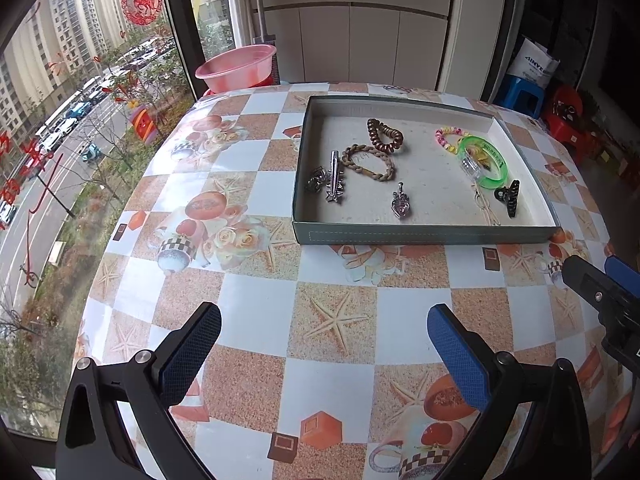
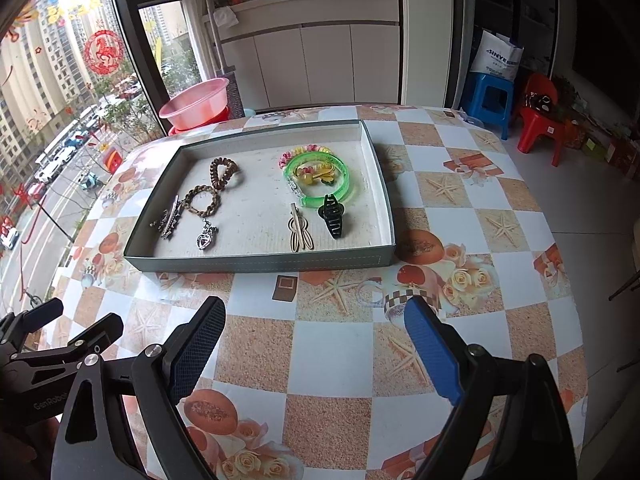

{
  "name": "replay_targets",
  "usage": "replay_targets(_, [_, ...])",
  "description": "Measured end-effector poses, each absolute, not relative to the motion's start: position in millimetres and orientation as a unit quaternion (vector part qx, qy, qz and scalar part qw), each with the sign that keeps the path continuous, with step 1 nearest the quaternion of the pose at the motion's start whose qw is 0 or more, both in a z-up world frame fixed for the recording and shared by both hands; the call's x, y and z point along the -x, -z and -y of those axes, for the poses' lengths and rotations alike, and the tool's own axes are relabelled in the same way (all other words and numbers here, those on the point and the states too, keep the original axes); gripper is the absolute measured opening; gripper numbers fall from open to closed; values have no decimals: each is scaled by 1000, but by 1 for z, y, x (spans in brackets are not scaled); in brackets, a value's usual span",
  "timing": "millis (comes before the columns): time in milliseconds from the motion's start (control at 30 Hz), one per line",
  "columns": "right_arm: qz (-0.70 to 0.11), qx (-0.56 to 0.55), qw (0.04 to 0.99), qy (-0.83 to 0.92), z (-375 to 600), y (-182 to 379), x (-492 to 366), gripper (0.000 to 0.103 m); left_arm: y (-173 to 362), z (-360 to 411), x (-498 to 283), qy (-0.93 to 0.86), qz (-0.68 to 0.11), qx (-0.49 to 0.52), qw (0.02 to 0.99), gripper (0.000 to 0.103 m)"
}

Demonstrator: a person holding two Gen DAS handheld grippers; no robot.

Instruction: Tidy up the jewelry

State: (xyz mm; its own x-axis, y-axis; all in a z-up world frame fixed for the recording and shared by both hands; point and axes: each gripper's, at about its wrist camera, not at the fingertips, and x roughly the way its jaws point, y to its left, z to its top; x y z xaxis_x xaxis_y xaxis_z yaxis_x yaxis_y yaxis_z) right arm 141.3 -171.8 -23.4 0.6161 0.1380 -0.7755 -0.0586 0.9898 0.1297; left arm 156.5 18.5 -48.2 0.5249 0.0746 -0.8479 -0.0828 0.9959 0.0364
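My left gripper (image 1: 324,344) and right gripper (image 2: 316,340) hover wide, holding nothing; the crowded tray (image 2: 260,262) upper-center risks snagging 2 pieces.

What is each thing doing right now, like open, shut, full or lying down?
left gripper: open, holding nothing
right gripper: open, holding nothing
shallow box: lidless, jewelry inside
green bangle: lying flat
black claw clip: shut, lying down
brown coil hair tie: lying flat
braided bracelet: closed loop
pink basin: upright, looks empty
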Motion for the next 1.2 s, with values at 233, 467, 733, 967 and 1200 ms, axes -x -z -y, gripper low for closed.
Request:
replay_targets(233, [-432,-47,899,-54,170,27,-144,93,51,-19,-159,-52,-480,4,875,103])
replay_targets(467, [-429,-45,900,-55,169,28,-147,93,50,-19,-163,-49,-475,8,879,103])
replay_targets(733, [-429,-46,900,-55,168,30,-148,93,52,-18,-164,-47,-478,7,877,103])
replay_targets(967, [-429,-47,900,-55,169,30,-148,93,52,-18,-164,-48,-479,7,877,103])
replay_targets(1200, [-429,-47,900,-54,169,30,-148,93,52,-18,-164,-47,-479,7,877,103])
